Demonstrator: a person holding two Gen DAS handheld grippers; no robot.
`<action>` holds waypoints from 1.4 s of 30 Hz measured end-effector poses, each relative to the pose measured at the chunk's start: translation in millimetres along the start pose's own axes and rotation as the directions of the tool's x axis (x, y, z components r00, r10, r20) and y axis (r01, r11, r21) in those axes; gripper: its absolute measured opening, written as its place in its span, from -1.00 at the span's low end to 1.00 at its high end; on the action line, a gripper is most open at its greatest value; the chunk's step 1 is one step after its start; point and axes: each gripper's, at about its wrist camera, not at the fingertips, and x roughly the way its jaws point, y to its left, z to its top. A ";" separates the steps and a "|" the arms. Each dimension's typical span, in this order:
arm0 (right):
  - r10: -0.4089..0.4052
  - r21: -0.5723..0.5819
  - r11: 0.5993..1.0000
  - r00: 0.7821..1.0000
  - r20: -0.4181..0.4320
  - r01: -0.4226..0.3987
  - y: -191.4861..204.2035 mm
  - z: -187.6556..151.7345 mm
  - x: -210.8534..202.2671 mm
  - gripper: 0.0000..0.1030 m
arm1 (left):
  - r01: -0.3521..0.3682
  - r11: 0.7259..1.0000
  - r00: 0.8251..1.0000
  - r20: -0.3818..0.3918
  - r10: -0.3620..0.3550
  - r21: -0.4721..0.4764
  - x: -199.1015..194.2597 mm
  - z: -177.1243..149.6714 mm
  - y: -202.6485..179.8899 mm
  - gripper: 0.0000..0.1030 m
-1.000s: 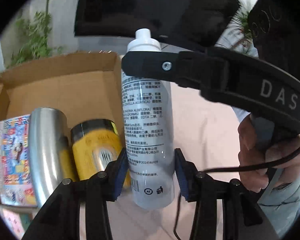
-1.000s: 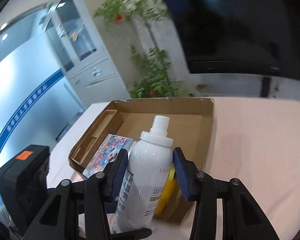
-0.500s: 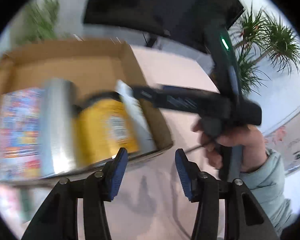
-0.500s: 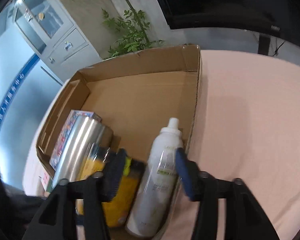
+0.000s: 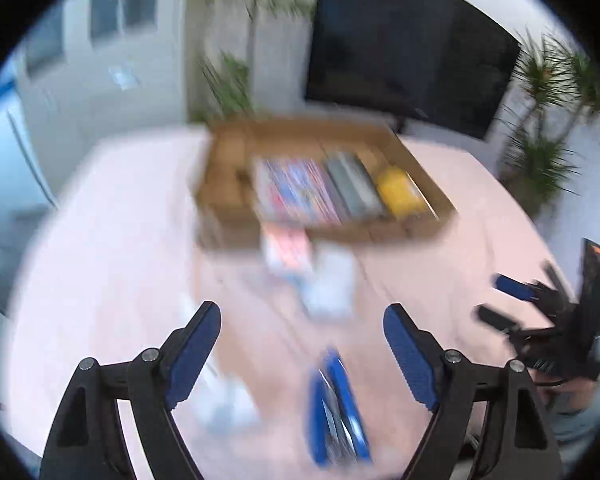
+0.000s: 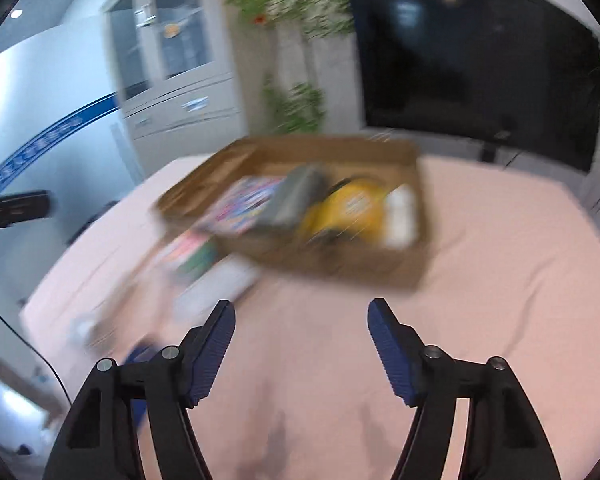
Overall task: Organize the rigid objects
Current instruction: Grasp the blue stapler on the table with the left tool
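Both views are motion-blurred. The cardboard box (image 5: pixel 228 196) (image 6: pixel 412 272) sits on the pink table and holds a colourful book (image 5: pixel 296 190) (image 6: pixel 244 200), a steel tumbler (image 5: pixel 352 188) (image 6: pixel 296 196), a yellow container (image 5: pixel 400 192) (image 6: pixel 348 208) and the white spray bottle (image 6: pixel 400 212). My left gripper (image 5: pixel 302 340) is open and empty, back from the box. My right gripper (image 6: pixel 302 334) is open and empty too; it shows at the right of the left wrist view (image 5: pixel 504 300).
In front of the box lie a small colourful box (image 5: pixel 286 248) (image 6: pixel 188 252), a pale packet (image 5: pixel 328 284) (image 6: pixel 216 288) and a blue object (image 5: pixel 336 404). A dark screen (image 5: pixel 400 48) and plants (image 5: pixel 540 152) stand behind the table.
The white spray bottle went from my grippers into the box, at its right side. Both grippers opened and pulled back from the box.
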 end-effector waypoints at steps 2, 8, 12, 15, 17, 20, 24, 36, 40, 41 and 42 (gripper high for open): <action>0.082 -0.048 0.995 0.996 -0.036 -0.084 39.6 -29.7 1.5 1.00 | 0.070 0.995 0.995 -0.071 -0.075 -0.073 29.0 -32.6 4.9 0.61; 0.252 -0.108 0.956 0.951 -0.177 -0.273 106.8 -77.6 16.5 0.96 | 0.153 0.951 0.951 -0.223 -0.216 -0.269 96.5 -78.1 14.9 0.52; 0.263 -0.122 0.949 0.941 -0.214 -0.292 121.2 -92.3 21.6 0.87 | 0.156 0.957 0.941 -0.257 -0.218 -0.243 107.4 -79.6 -8.6 0.53; 0.276 -0.127 0.943 0.938 -0.211 -0.306 119.9 -90.9 23.3 0.80 | 0.187 0.947 0.929 -0.267 -0.257 -0.261 118.2 -78.4 -22.2 0.52; 0.278 -0.124 0.945 0.943 -0.183 -0.303 113.1 -86.4 18.0 0.79 | 0.229 0.934 0.911 -0.279 -0.305 -0.275 123.1 -76.2 -34.4 0.43; 0.226 -0.119 0.962 0.962 -0.150 -0.245 89.7 -78.1 20.4 0.79 | 0.301 0.915 0.886 -0.276 -0.372 -0.267 132.8 -71.4 -59.0 0.43; 0.142 -0.065 0.986 0.974 -0.179 -0.156 49.2 -75.4 27.6 0.63 | 0.417 0.863 0.821 -0.288 -0.493 -0.286 155.2 -59.8 -96.8 0.43; 0.171 0.178 0.974 0.970 -0.172 -0.141 -36.2 -69.0 41.3 -0.53 | 0.446 0.850 0.784 -0.337 -0.521 -0.279 173.4 -46.9 -126.0 0.43; 0.221 0.113 0.972 0.963 -0.156 -0.205 -31.0 -47.6 59.0 -0.69 | 0.439 0.830 0.803 -0.263 -0.534 -0.344 167.9 -39.2 -99.3 0.42; 0.231 0.104 0.971 0.958 -0.170 -0.216 -30.7 -43.1 64.8 -0.74 | 0.446 0.823 0.802 -0.251 -0.542 -0.352 166.7 -38.2 -96.1 0.42; 0.228 0.091 0.973 0.956 -0.186 -0.214 -31.6 -39.1 68.0 -0.74 | 0.441 0.821 0.807 -0.239 -0.540 -0.363 165.3 -37.9 -92.2 0.42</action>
